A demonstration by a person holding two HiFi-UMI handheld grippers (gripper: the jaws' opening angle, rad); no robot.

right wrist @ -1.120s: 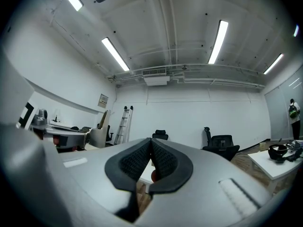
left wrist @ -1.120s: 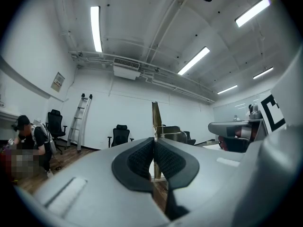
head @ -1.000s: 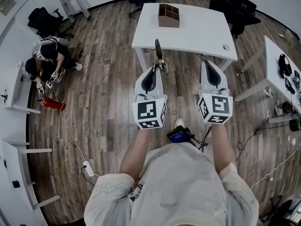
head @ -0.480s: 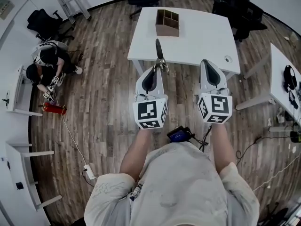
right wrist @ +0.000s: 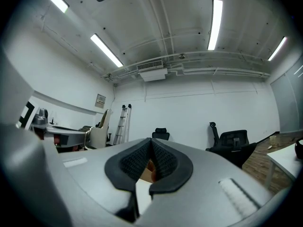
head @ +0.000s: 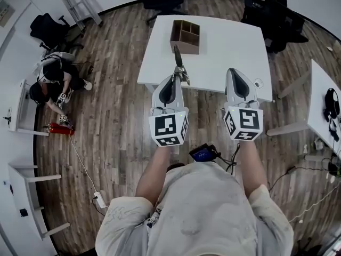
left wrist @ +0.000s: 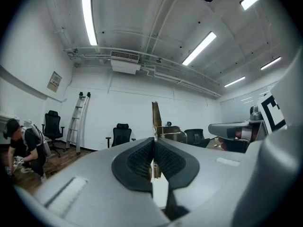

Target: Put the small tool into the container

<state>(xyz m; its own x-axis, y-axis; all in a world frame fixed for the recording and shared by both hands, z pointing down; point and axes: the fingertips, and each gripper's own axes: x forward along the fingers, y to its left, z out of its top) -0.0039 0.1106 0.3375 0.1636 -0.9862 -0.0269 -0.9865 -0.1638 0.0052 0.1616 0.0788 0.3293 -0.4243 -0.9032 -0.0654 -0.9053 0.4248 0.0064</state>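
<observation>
Grip of left hand-held gripper on small tool: jaws closed tight on its metal part, dark end sticking out toward 12 o'clock, seen over near edge of white bench. Brown wooden container with open compartments upright on the bench, at 12 o'clock from the tool and apart from it. Right hand-held gripper at 3 o'clock of the left one, level with it, jaws pressed together, nothing held. Person crouched on wood floor far out at 9 o'clock.
</observation>
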